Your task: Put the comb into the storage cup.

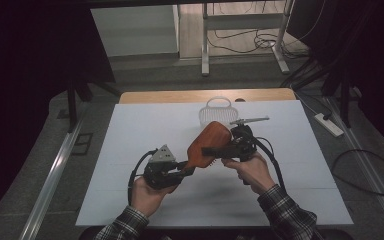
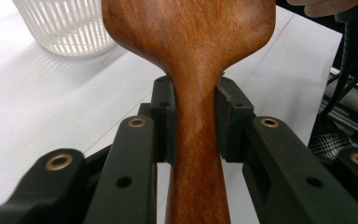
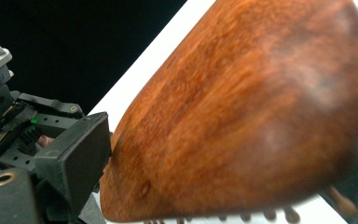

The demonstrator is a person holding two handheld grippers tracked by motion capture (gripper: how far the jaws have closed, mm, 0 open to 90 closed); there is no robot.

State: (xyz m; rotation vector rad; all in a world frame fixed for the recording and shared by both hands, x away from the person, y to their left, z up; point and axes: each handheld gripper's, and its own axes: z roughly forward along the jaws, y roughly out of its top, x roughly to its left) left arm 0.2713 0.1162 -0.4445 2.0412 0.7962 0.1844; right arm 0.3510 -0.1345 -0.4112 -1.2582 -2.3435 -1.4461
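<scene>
Item under handling: a reddish-brown wooden hairbrush with a broad oval head and a narrow handle [image 1: 206, 145], held above the white table surface [image 1: 130, 150] at the centre of the high view, wooden back turned up, head toward the upper right and handle toward the lower left.

Left gripper [image 1: 182, 170]: seen just left of centre in the high view, held in the person's left hand [image 1: 147, 192]. In the left gripper view the two black pads [image 2: 164, 121] press against both sides of the handle [image 2: 196, 140] just below the flare of the head. Jaws narrow, clamped on the wood.

Right gripper [image 1: 215, 150]: seen right of centre in the high view, held in the person's right hand [image 1: 250, 170], reaching across the brush head from the right. In the right gripper view one black pad [image 3: 77, 156] touches the left edge of the head [image 3: 242, 112]; the opposite pad sits at the lower right edge of the frame. Jaws set wide, spanning the head. Bristle tips [image 3: 270, 215] show along the lower edge.

Surroundings: a white slatted plastic basket with a loop handle [image 1: 215, 114] stands on the table above centre, just beyond the brush head. A thin grey metal tool [image 1: 250, 120] lies just right of the basket.
</scene>
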